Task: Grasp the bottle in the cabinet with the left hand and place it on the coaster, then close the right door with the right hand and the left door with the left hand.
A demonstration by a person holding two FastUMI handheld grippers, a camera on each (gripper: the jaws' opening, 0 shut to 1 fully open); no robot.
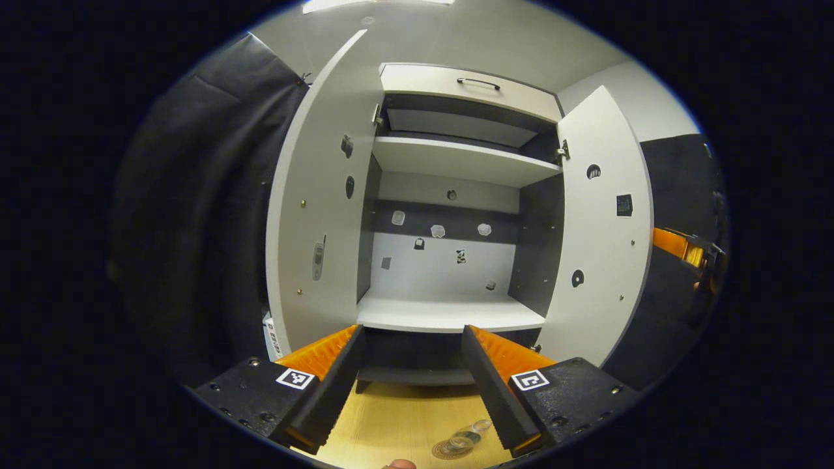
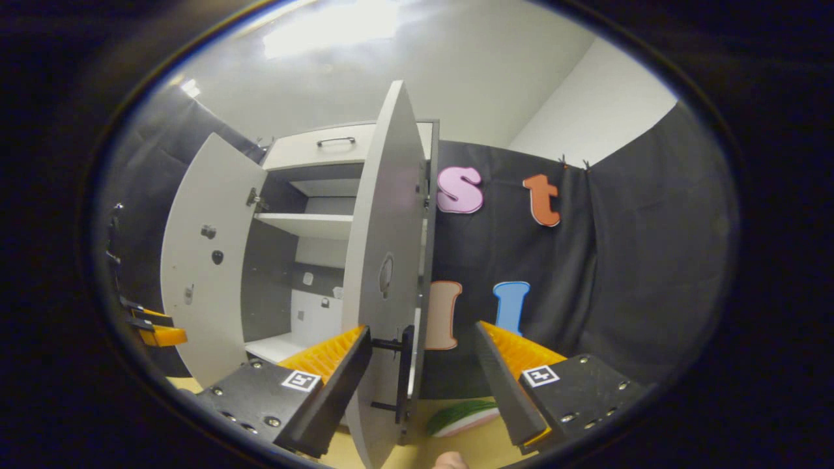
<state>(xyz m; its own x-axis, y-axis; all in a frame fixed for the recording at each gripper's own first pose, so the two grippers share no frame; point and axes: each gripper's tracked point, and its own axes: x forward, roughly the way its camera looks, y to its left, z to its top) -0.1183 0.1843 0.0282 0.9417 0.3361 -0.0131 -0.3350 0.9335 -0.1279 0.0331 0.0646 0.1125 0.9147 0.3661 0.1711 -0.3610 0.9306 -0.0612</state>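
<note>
The bottle (image 1: 470,435) is at the bottom of the left gripper view, a clear one resting on a round coaster (image 1: 449,449) on the wooden desk (image 1: 397,423), just in front of the cabinet (image 1: 456,195). The left hand-held gripper (image 1: 410,384) is above the desk with its fingers spread apart and holding nothing; the bottle is near its right finger (image 1: 495,391) but apart from it. Behind it, in the middle of the frame, the cabinet is open, with the left door (image 1: 319,215) and the right door (image 1: 603,241) both swung outward.

In the right gripper view, the right hand-held gripper (image 2: 423,384) is also spread and empty. The edge of the right door (image 2: 384,273) and its dark handle (image 2: 404,371) are between the fingers, at the lower centre, not touching them. A green and pink object (image 2: 462,417) lies on the desk at the bottom.
</note>
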